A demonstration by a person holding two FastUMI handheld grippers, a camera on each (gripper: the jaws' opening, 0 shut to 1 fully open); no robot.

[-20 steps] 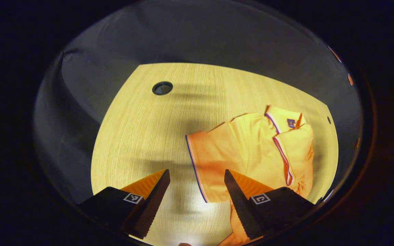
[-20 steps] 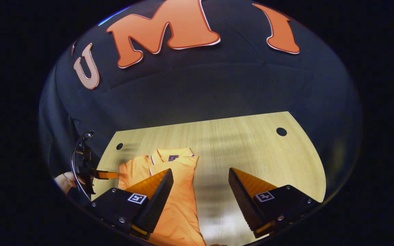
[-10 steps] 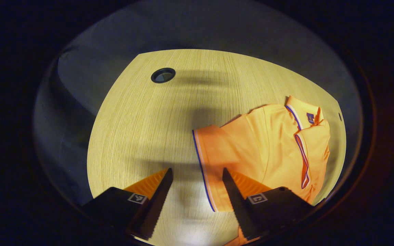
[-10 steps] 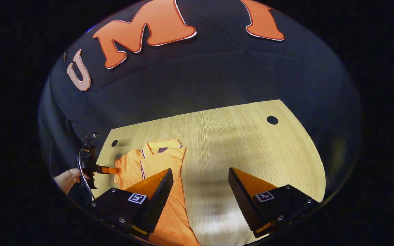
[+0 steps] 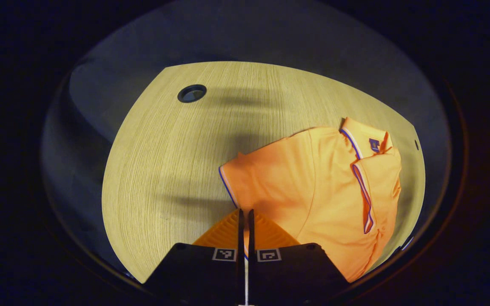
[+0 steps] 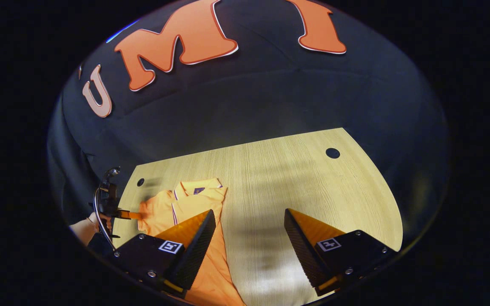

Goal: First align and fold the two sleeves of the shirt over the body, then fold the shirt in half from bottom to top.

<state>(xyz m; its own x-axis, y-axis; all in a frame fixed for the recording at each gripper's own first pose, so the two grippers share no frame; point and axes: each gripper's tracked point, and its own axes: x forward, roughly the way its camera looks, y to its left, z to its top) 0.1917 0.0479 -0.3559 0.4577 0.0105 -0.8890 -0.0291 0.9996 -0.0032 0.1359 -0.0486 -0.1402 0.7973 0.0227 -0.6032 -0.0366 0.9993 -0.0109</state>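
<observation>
Table (image 5: 164, 161): wooden, bearing the shirt (image 5: 313, 191), body's long axis running collar to hem. Sleeve (image 5: 245, 182): unfolded one, on my left side. My left gripper (image 5: 245, 219): closed on its striped cuff, body lying rightward. My right gripper (image 6: 249, 229): wide open, empty, beside the shirt.

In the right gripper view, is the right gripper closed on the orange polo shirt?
No. The right gripper stands wide open above the wooden table, and the orange polo shirt lies beside its left finger, ungripped.
</observation>
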